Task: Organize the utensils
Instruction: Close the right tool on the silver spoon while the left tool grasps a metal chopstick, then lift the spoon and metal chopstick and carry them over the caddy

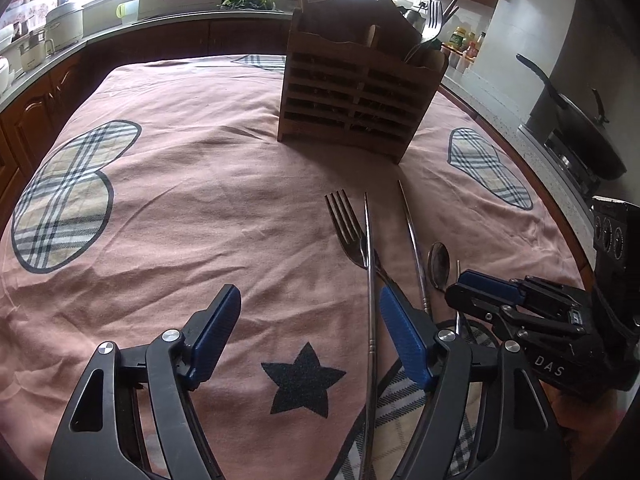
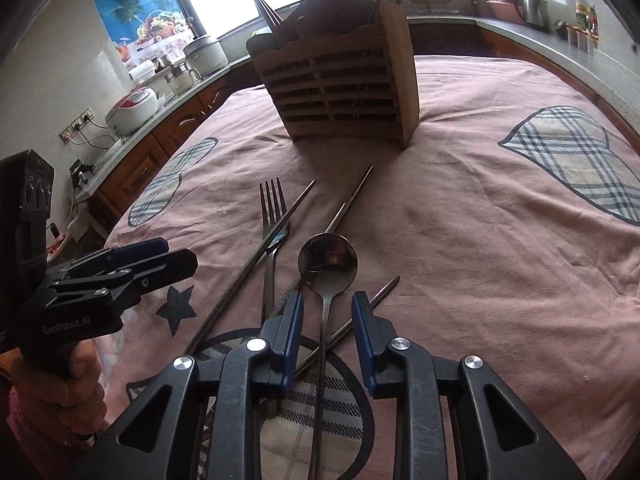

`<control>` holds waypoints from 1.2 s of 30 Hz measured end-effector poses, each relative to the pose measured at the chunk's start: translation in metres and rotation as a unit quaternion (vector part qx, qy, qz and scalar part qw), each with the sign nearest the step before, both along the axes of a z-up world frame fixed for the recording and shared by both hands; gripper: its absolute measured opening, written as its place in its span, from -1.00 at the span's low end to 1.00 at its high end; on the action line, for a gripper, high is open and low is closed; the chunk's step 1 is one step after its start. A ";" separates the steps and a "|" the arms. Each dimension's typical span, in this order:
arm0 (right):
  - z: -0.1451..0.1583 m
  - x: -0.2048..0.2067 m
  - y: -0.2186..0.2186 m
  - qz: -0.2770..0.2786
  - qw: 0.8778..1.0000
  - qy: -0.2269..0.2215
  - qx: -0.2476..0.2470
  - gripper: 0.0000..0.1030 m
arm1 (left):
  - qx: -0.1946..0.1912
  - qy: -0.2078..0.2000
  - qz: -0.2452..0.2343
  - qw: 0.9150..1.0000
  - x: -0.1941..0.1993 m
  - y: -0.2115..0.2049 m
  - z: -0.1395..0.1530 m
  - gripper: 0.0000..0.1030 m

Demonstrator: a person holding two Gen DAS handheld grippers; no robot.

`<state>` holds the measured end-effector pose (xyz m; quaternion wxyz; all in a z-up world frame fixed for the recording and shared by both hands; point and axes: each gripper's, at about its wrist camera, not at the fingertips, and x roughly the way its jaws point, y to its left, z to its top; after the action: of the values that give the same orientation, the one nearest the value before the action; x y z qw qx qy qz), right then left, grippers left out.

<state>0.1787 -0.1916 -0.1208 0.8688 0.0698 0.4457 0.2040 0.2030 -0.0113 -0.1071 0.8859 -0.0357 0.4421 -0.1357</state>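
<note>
Spoon [image 2: 327, 260] handle lies lower centre between right gripper [image 2: 327, 316] pads, untouched; left gripper [image 1: 310, 312] gapes over cloth [image 1: 200, 208].

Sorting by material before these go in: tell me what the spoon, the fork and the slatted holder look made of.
Spoon: polished metal, probably stainless steel; its bowl mirrors the room.
Fork: the same shiny grey metal, with glints along the tines.
Slatted holder: looks like wood, matte brown, with visible grain on the side panel and cut slats; no shine.
</note>
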 end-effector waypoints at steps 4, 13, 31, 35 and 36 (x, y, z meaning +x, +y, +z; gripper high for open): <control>0.001 0.007 0.001 0.009 0.999 -0.005 -0.038 -0.55 | 0.012 0.009 -0.015 1.000 0.013 -0.008 -0.004 0.23; 0.007 0.013 -0.003 0.041 0.998 -0.005 -0.040 -0.71 | 0.028 0.021 -0.047 0.998 0.024 -0.020 -0.008 0.03; 0.012 0.014 -0.035 0.004 1.000 -0.004 0.007 -0.96 | 0.036 0.025 -0.079 0.996 0.046 -0.049 -0.011 -0.21; 0.011 0.015 -0.061 -0.034 0.998 0.002 0.046 -0.96 | 0.060 0.023 -0.090 0.994 0.055 -0.067 -0.012 -0.33; 0.011 0.015 -0.065 -0.039 0.998 0.003 0.051 -0.96 | 0.071 0.021 -0.093 0.993 0.056 -0.071 -0.013 -0.33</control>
<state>0.1933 -0.2564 -0.1100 0.8703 0.1315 0.4339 0.1922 0.2587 -0.0823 -0.1196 0.8604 0.0656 0.4703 -0.1850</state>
